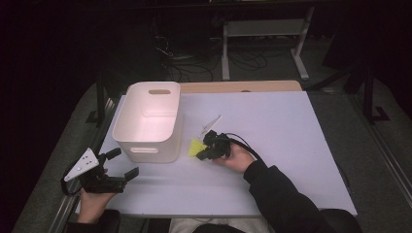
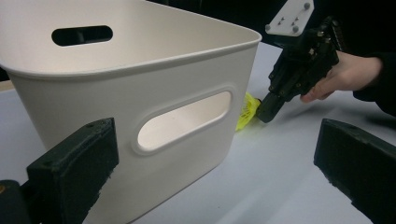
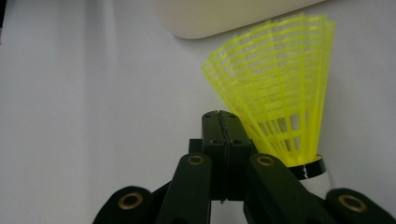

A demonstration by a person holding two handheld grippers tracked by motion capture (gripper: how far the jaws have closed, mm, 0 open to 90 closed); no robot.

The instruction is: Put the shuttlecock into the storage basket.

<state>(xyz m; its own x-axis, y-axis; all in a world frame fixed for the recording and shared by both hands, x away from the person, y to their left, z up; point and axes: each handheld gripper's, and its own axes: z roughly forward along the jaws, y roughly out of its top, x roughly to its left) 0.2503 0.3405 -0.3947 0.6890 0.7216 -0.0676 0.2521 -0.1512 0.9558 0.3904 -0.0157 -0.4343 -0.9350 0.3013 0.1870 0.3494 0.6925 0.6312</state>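
Left gripper (image 1: 119,167) hovers wide open beside the white plastic bin (image 1: 145,141); right gripper (image 3: 223,122), jaws together, touches the yellow plastic shuttlecock (image 3: 275,93).

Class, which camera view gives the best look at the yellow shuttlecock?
The right gripper view: the yellow shuttlecock lies close, its mesh skirt sharp. The high view shows a small yellow patch beside the white bin; the left gripper view, a sliver behind the bin's corner.

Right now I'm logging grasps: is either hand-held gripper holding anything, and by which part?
Neither. The right hand-held gripper is shut beside the yellow shuttlecock, gripping nothing; the left hand-held gripper is open.
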